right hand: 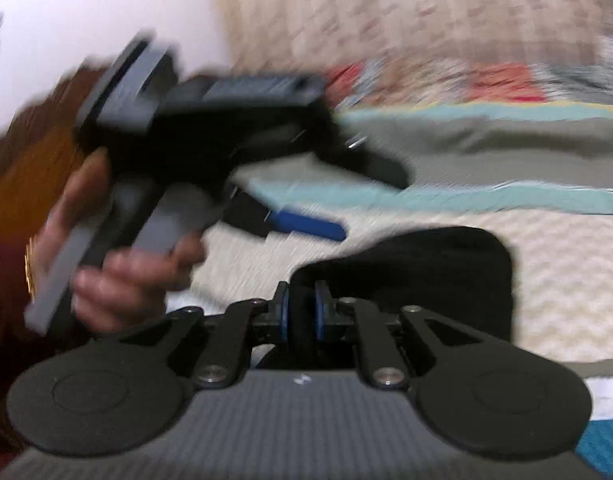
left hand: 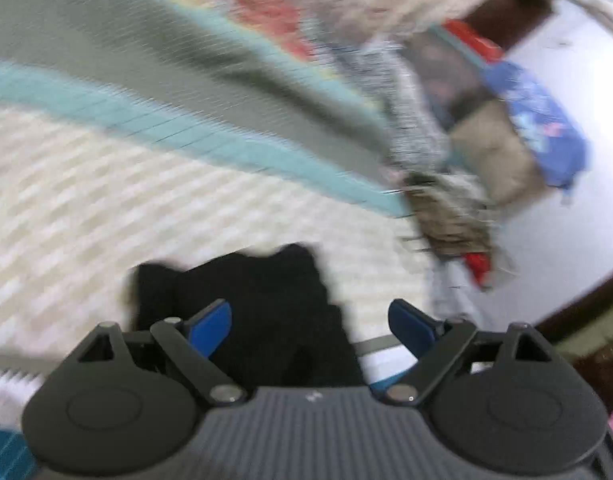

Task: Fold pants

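Note:
The black pants (left hand: 266,312) lie bunched on a cream textured bedspread (left hand: 106,200). My left gripper (left hand: 310,320) is open, its blue fingertips (left hand: 210,324) apart above the pants and holding nothing. In the right wrist view my right gripper (right hand: 302,312) is shut on a fold of the black pants (right hand: 426,280), the blue pads pressed on the cloth. The left gripper (right hand: 306,226) shows there too, held in a hand at the left, above the bedspread. Both views are motion-blurred.
A grey and teal blanket (left hand: 166,80) lies across the bed behind the pants. A pile of clothes and bags (left hand: 486,128) sits at the far right by a white floor (left hand: 566,80). A patterned quilt (right hand: 426,20) covers the back.

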The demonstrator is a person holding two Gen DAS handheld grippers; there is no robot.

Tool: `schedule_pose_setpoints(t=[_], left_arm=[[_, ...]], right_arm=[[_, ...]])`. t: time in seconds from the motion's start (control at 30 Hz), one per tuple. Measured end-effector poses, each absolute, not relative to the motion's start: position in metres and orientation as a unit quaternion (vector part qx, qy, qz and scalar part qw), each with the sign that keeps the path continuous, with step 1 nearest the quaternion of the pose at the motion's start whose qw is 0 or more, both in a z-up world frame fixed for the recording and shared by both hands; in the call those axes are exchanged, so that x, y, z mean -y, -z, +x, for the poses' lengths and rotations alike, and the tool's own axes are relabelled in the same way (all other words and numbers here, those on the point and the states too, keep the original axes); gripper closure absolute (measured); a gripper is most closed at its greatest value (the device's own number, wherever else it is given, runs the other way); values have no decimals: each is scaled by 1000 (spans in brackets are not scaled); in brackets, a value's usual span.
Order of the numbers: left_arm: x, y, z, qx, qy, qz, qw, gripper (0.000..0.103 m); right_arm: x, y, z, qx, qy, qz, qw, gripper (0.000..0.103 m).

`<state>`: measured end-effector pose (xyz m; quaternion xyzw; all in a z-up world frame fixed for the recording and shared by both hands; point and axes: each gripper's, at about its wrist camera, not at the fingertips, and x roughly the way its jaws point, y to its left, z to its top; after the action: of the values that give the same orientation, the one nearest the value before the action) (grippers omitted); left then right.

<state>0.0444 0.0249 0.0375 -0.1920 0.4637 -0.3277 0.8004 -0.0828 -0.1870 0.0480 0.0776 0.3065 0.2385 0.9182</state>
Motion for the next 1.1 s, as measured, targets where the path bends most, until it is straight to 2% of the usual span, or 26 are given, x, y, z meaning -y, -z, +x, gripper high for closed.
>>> schedule_pose_setpoints(t=[0.1,0.17,0.27,0.33,0.6,0.63,0.67,0.7,0.73,0.87,0.9,0.93,1.03,1.1], left_arm=[[-36,-5,45,-501,268,-175,804,22],[-41,8,44,-514,261,-190,795,25],[-41,10,45,-512,265,-191,794,25],[-39,6,46,-505,274,-192,796,25],[-16,9,55,-520,290,-174,785,25],[-16,13,57,-526,290,-183,778,31],[-14,16,59,-530,293,-192,772,52],[-12,19,61,-530,296,-194,770,66],[-10,20,61,-531,291,-190,773,91],[-19,0,52,-480,268,-177,817,92],[-21,-7,50,-464,262,-156,832,92],[-19,-9,47,-453,251,-121,847,92],[-3,19,48,-483,216,-45,848,90],[2,31,44,-482,206,-35,851,85]], right_arm=[[172,-4,-63,-373,-237,67,895,89],[176,10,-57,-389,-233,77,888,90],[184,-4,-65,-372,-246,90,890,83],[194,-18,-73,-360,-262,111,889,70],[230,-48,-118,-293,-223,148,918,69],[238,-49,-122,-285,-212,155,922,69],[240,-47,-120,-281,-202,162,924,68],[245,-45,-119,-281,-189,168,926,68],[246,-37,-110,-289,-177,172,925,68],[246,-8,-92,-335,-163,207,905,72],[242,-1,-89,-342,-173,215,898,74],[237,6,-86,-353,-181,220,892,82],[220,27,-70,-396,-181,221,873,98],[215,30,-67,-397,-179,216,874,98]])
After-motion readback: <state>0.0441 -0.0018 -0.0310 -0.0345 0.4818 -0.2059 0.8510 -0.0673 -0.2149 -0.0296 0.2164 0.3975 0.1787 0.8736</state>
